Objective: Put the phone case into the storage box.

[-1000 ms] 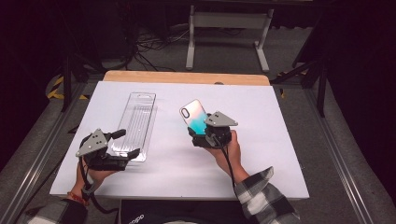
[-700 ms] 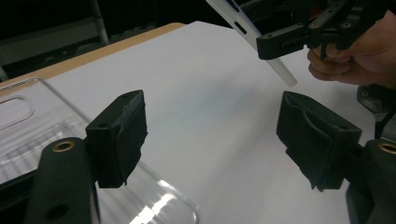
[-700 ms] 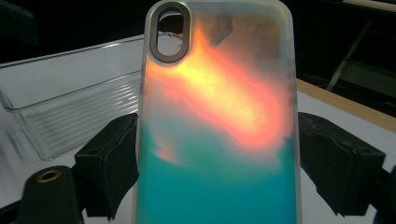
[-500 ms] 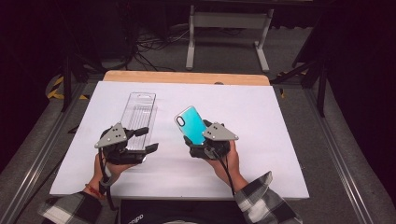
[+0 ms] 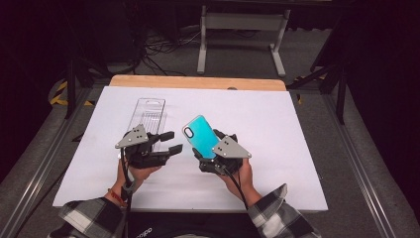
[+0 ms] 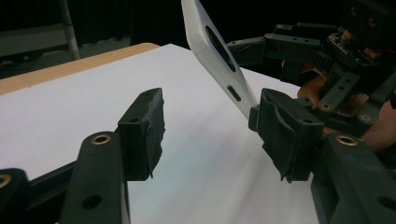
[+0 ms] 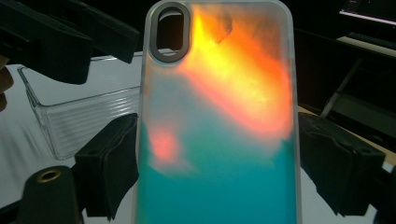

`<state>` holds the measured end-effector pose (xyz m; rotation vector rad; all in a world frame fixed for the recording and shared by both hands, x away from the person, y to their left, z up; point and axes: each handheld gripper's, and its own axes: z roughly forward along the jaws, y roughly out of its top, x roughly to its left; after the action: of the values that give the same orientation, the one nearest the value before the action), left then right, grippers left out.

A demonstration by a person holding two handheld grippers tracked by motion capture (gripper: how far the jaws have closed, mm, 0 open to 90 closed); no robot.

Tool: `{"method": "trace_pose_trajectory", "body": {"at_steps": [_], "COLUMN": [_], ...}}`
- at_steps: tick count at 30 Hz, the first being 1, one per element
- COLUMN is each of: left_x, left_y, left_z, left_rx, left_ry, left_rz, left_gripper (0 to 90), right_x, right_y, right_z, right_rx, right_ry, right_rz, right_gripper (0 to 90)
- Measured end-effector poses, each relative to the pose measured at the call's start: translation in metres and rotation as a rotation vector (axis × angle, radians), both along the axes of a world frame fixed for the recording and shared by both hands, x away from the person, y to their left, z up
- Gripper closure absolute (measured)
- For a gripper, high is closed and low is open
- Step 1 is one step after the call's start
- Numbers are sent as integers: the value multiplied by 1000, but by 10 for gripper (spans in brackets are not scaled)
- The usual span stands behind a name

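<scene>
A teal phone case (image 5: 199, 135) with an oval camera hole stands tilted above the white table sheet, and my right gripper (image 5: 207, 152) is shut on its lower end. In the right gripper view the case (image 7: 219, 116) glows orange over teal between the two pads (image 7: 109, 168). My left gripper (image 5: 171, 142) is open just left of the case, pointing at it. In the left gripper view its jaws (image 6: 212, 133) stand wide apart with nothing between them. The case's white edge (image 6: 215, 51) rises just beyond the right-hand jaw. The right gripper (image 6: 327, 56) is behind it.
A clear plastic packaging tray (image 5: 148, 115) lies on the white sheet (image 5: 277, 129) behind my left gripper, seen also as the tray (image 7: 70, 121) in the right gripper view. A wooden strip (image 5: 198, 82) edges the table's far side, with a metal stand (image 5: 237, 29) beyond.
My left gripper has come off the clear tray's near end and moved right toward the case. The right gripper has carried the case left and nearer to it.
</scene>
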<state>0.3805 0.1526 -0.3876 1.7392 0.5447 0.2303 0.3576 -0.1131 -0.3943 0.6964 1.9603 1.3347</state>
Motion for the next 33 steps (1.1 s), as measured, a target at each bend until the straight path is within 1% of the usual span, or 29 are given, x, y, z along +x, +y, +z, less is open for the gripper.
{"method": "trace_pose_trajectory", "body": {"at_steps": [1,5,7,8,9,10,11,12,13,14,15,16,19,20,22,23,24,25,27,31,33], "left_x": [1,2,5,7,7,8,9,10,12,12,12,13,15,15,14,14,14,14,14,12,9], "left_y": [-2,-7,-9,-10,-10,-10,-11,-11,-12,-12,-13,-15,-17,-17,-17,-17,-15,-15,-16,-17,-18], "left_z": [0,-1,-2,-2,-2,-3,-3,-3,-4,-4,-5,-6,-7,-7,-7,-7,-7,-7,-7,-7,-6], "left_rx": [-12,-27,-48,-62,-62,-74,-89,-98,-118,-118,-128,-149,-153,-158,-171,-176,-194,-195,-192,-186,-182], "left_ry": [4,14,23,33,33,44,49,56,65,65,71,75,83,81,77,77,71,64,62,51,35], "left_rz": [-3,-8,-5,-8,-8,-9,-6,-8,-13,-13,-10,-10,-19,-18,-13,-5,3,4,6,4,-4], "left_gripper": [435,446,460,477,483,483,507,518,520,525,525,541,560,597,614,654,673,686,696,736,757], "right_x": [0,-2,-3,-3,-4,-4,-5,-5,-6,-6,-6,-6,-6,-7,-8,-10,-10,-11,-11,-10,-9], "right_y": [0,2,3,3,4,4,5,5,6,6,6,7,9,11,12,14,16,17,18,20,21], "right_z": [0,0,-1,-1,-2,-2,-2,-2,-2,-2,-3,-4,-6,-8,-8,-10,-11,-12,-13,-16,-18], "right_rx": [2,0,-3,-6,-13,-13,-17,-20,-21,-21,-23,-40,-52,-65,-72,-89,-100,-106,-110,-111,-110], "right_ry": [-6,-26,-31,-36,-41,-41,-55,-59,-61,-61,-70,-81,-89,-100,-105,-122,-129,-131,-137,-127,-125], "right_rz": [0,-1,1,-2,-6,-6,-8,-8,-9,-9,-13,-15,-18,-16,-14,-7,-3,-2,-6,-17,-27], "right_gripper": [171,171,171,171,171,171,171,171,171,171,171,171,171,171,171,171,171,171,171,170,170]}}
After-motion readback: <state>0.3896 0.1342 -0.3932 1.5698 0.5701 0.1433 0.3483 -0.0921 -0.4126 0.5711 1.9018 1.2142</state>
